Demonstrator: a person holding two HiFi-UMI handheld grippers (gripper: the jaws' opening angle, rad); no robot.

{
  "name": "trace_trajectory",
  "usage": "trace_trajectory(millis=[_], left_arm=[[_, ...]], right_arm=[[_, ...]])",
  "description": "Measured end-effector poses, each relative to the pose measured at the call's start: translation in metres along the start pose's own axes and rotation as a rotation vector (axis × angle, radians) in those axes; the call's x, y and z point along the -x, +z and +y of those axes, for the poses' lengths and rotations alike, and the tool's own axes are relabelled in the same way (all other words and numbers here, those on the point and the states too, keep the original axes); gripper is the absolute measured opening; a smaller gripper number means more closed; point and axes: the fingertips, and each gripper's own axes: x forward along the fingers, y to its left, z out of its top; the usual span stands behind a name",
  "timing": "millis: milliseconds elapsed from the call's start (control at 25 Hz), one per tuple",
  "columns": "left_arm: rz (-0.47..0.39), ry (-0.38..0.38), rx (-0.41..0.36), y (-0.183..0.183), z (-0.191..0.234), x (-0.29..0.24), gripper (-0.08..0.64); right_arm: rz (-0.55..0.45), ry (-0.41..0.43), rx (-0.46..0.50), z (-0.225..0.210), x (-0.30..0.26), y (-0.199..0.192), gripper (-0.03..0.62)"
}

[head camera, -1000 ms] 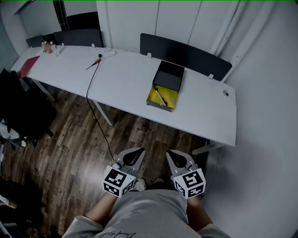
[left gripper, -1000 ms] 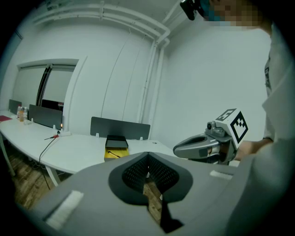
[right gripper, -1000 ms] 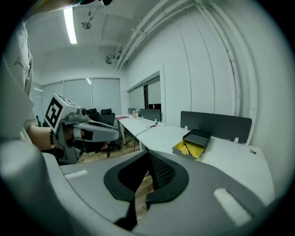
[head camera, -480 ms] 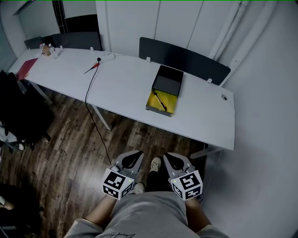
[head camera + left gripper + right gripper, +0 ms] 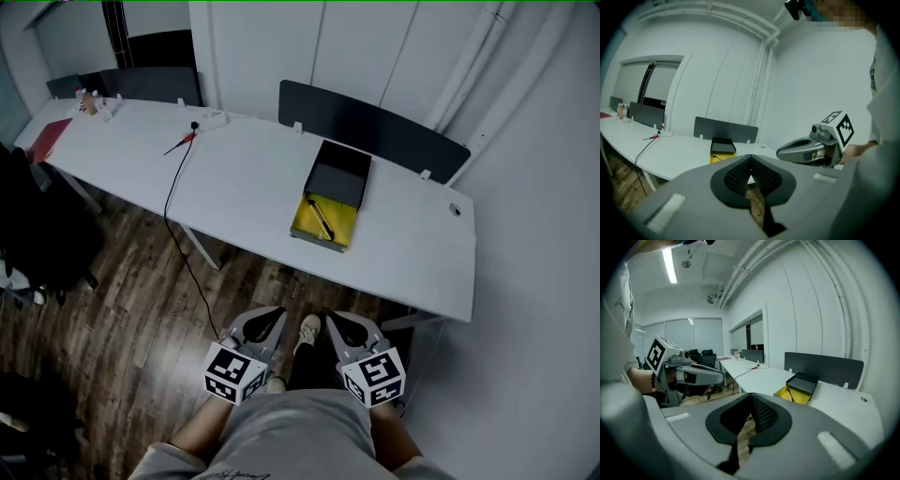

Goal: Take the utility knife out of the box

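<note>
Dark wood-plank floor (image 5: 112, 309) fills the lower left. Long white smooth-topped table (image 5: 253, 178) runs diagonally from 10 to 3 o'clock. Flat dark divider panel (image 5: 375, 117) stands along its far edge. Rectangular box (image 5: 339, 173) lies open on the table at 12 o'clock from the grippers: matte black half behind, yellow-lined half in front. Thin black cable (image 5: 173, 216) hangs off the table at 10 o'clock. Left gripper (image 5: 272, 314) and right gripper (image 5: 339, 319), grey moulded plastic with ribbed black pads, sit low at 6 o'clock, well apart from the table, both clenched on nothing. Slim utility knife (image 5: 322, 218) lies slanted in the yellow half.
</note>
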Motion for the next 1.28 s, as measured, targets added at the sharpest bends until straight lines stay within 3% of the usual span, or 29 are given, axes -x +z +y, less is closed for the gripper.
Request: trace_trajectory(millis=[640,1280], left_arm=[[0.034,0.054,0.001,0.048,0.074,-0.152,0.002],[0.050,0.128,0.009,0.081,0.119,-0.239,0.002]], right_arm=[[0.009,0.054,0.006,-0.144,-0.101,0.049,0.014],[0.034,0.127,0.023,-0.230,-0.162,0.074,0.015]])
